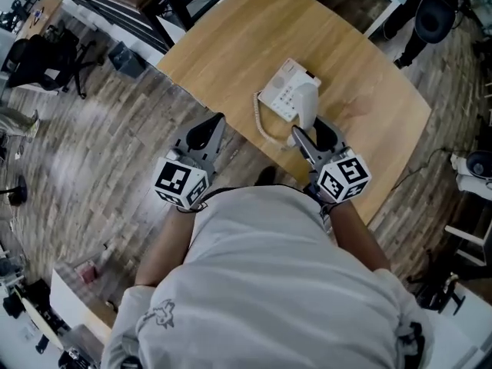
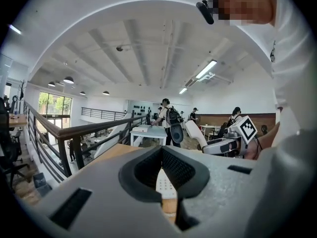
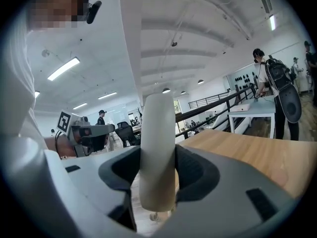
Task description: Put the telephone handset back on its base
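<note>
A white telephone base (image 1: 283, 91) sits on the wooden table (image 1: 231, 44). My right gripper (image 1: 311, 131) is shut on the white handset (image 1: 307, 102), whose far end reaches over the base's right side. In the right gripper view the handset (image 3: 157, 133) stands upright between the two dark pads of my right gripper (image 3: 157, 157). A coiled cord (image 1: 260, 125) loops from the base toward the table's near edge. My left gripper (image 1: 217, 121) hovers at that edge, left of the phone, shut with nothing in it. Its tips (image 2: 161, 150) meet in the left gripper view.
A railing (image 2: 64, 133) and a black office chair (image 1: 46, 60) stand to the left beyond the table. People stand by a white table (image 2: 148, 130) farther off. Wood floor (image 1: 115, 152) lies below my left gripper.
</note>
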`<state>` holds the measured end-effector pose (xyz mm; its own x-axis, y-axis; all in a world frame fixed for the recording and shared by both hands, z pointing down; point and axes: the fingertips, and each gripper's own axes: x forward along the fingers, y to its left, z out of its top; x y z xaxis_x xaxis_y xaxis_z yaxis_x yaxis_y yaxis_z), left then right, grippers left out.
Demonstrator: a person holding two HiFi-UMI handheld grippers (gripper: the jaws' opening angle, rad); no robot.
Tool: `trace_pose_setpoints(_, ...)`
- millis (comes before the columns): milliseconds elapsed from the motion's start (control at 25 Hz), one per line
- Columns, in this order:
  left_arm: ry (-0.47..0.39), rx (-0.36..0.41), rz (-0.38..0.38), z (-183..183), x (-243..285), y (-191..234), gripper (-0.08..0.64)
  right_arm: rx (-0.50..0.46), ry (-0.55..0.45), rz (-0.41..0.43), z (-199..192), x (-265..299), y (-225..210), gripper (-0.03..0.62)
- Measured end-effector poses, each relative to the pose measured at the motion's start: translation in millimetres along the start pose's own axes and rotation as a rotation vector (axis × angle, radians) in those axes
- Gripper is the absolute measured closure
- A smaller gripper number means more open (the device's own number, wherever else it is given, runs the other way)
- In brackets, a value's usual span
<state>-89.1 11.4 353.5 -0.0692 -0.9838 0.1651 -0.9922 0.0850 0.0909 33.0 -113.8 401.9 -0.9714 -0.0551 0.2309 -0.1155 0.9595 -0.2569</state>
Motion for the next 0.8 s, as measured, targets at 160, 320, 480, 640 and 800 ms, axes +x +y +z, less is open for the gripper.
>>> trace_pose_setpoints(160,0.016,0.012,-0.041,2.9,25.2,-6.1,0.554,0.018,-0.02,-0.016,4.7,-5.0,-14.7,0.371)
trace_pose_setpoints(320,0.022,0.019,-0.084,9.3,47.0,-8.8,0.554,0.039,-0.036,-0.055,7.1,-14.0,-26.9,0.371)
trace_pose_setpoints(480,0.033,0.024,-0.14,11.8,71.3,-8.4,0.554,0.053,-0.055,-0.091,11.3,-19.8,-37.9,0.371)
trace_pose_setpoints(640,0.029,0.048,-0.214,17.9,96.8,-9.3,0.554,0.061,-0.071,-0.147,14.8,-22.4,-47.9,0.371)
trace_pose_setpoints(800,0.027,0.054,-0.28,21.6,121.5,-0.1,0.554,0.083,-0.088,-0.217,16.7,-21.1,-56.9,0.371)
